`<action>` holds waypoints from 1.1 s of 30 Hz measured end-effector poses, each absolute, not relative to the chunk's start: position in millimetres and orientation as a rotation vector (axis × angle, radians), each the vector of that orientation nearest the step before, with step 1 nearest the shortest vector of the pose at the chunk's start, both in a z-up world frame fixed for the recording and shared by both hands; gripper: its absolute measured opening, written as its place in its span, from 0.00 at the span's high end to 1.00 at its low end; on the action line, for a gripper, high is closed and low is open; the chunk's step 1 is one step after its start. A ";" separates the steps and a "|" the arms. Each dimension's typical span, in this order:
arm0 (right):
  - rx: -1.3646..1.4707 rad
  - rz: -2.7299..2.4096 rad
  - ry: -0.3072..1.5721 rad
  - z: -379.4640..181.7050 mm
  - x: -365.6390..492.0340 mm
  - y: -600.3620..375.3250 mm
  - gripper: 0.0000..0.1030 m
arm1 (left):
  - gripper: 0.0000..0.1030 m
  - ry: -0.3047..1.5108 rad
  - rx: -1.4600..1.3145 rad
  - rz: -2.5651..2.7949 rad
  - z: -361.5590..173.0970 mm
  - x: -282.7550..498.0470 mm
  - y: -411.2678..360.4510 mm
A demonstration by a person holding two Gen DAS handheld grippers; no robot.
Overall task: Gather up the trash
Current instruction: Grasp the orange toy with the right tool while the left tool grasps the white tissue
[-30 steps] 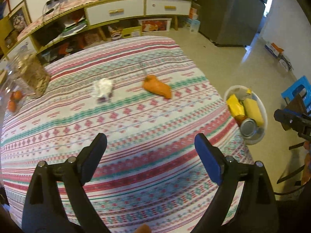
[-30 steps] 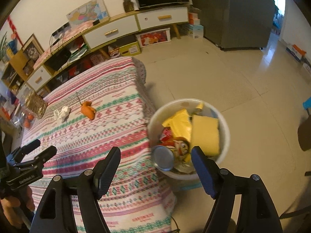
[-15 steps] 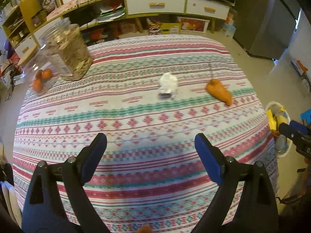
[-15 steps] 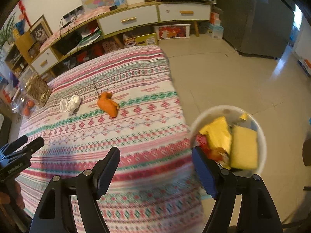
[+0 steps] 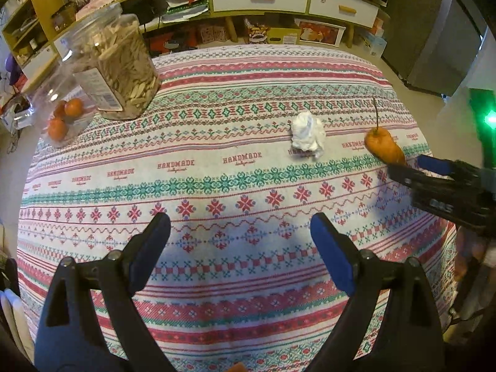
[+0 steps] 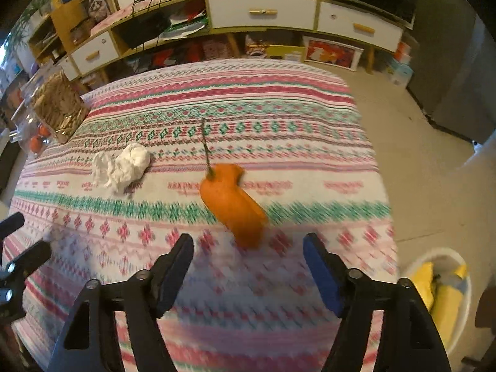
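1. On the bench (image 5: 217,117), under a striped cloth, lie two pieces of trash: one orange peel (image 6: 232,204) and one white tissue wad (image 6: 124,167), near each other.
2. Just short of the peel, the right gripper (image 6: 248,248) has jaws that have just been closing, with nothing between them.
3. The left gripper (image 5: 240,232) hangs over bare cloth, jaws wide and empty.
4. One jar (image 5: 117,62) and three oranges (image 5: 65,114) sit at the far left.
5. Only the right view shows the bin (image 6: 434,254) on the floor.
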State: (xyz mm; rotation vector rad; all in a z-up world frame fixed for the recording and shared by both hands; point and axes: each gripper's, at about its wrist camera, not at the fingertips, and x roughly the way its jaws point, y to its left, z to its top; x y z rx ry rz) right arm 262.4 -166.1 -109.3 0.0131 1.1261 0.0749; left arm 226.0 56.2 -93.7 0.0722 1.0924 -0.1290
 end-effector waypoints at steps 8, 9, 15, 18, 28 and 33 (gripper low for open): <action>-0.022 0.086 1.096 -120.5 285.7 -159.4 0.60 | 0.11 1.108 0.059 -0.141 -102.8 245.4 49.5; -0.028 0.098 1.096 -119.7 286.4 -159.3 0.64 | 0.11 1.109 0.057 -0.145 -103.7 249.0 46.9; -0.026 0.130 1.095 -116.4 285.8 -160.2 0.79 | 0.11 1.089 0.039 -0.193 -106.8 270.9 23.6; 0.005 0.124 1.098 -115.8 281.7 -170.4 0.80 | 0.16 1.093 -0.003 -0.228 -109.2 283.6 10.6; 0.077 0.115 1.105 -96.6 249.8 -205.7 0.80 | 0.53 1.134 -0.071 -0.232 -130.2 315.5 -21.5; 0.067 0.114 1.098 -84.5 229.6 -214.8 0.80 | 0.69 1.101 -0.058 -0.197 -127.4 305.2 -21.6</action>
